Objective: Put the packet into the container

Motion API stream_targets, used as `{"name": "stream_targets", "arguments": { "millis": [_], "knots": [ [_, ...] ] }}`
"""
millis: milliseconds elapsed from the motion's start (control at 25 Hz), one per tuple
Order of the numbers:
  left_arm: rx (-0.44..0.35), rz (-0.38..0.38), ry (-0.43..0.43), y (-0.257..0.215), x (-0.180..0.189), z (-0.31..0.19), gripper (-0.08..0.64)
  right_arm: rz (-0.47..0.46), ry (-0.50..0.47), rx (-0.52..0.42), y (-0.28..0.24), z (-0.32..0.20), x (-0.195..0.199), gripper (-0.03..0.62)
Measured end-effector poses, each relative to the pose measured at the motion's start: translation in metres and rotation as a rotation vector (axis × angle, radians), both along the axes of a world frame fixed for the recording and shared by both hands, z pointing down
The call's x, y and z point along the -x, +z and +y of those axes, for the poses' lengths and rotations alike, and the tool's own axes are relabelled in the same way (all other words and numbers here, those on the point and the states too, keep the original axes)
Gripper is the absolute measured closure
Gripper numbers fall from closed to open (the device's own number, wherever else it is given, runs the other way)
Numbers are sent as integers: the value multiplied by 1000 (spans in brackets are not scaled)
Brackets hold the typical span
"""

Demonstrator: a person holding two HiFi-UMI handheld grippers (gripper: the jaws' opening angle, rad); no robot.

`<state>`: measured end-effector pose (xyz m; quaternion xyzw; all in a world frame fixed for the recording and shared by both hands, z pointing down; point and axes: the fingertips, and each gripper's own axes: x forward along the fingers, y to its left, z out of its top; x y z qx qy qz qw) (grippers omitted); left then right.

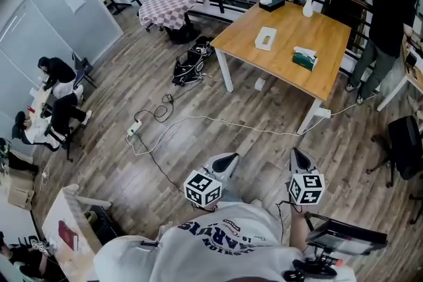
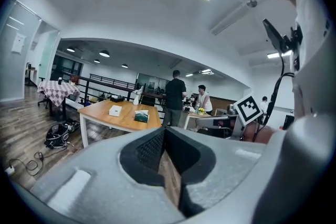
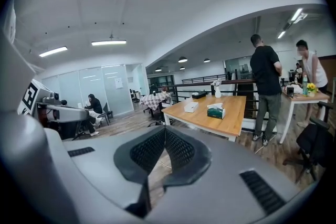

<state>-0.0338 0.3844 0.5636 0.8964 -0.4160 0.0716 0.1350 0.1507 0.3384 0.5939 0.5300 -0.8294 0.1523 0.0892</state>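
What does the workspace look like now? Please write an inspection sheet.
Surface: wooden table, far ahead of the person.
Job's things: green packet and white box on the table, apart.
Clutter: black box and white vase at its far edge.
Grippers: left gripper and right gripper both shut, empty.
Cables: white cable and power strip on the floor.
Surroundings: black bag on the floor, checkered table, standing person.

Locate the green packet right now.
Head view, upper right: the green packet lies on the wooden table, just right of the white box, toward the table's right side.
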Motion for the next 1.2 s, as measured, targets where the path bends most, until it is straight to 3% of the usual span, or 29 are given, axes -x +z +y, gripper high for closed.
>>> {"name": "stream_targets", "arguments": {
  "millis": [280, 480, 680, 920, 1200],
  "knots": [
    [47, -15, 35, 15, -26, -27, 560, -39, 56, 35, 13, -9, -28, 583],
    [76, 3, 173, 27, -76, -57, 560, -47, 135, 72, 30, -4, -51, 583],
    [15, 8, 301, 14, -115, -91, 560, -37, 228, 108, 42, -18, -81, 583],
    [64, 43, 329, 25, -118, -137, 560, -2, 265, 99, 34, -67, -87, 583],
    [75, 42, 371, 27, -99, -204, 560, -1, 267, 87, 5, -132, -55, 583]
  ]
}}
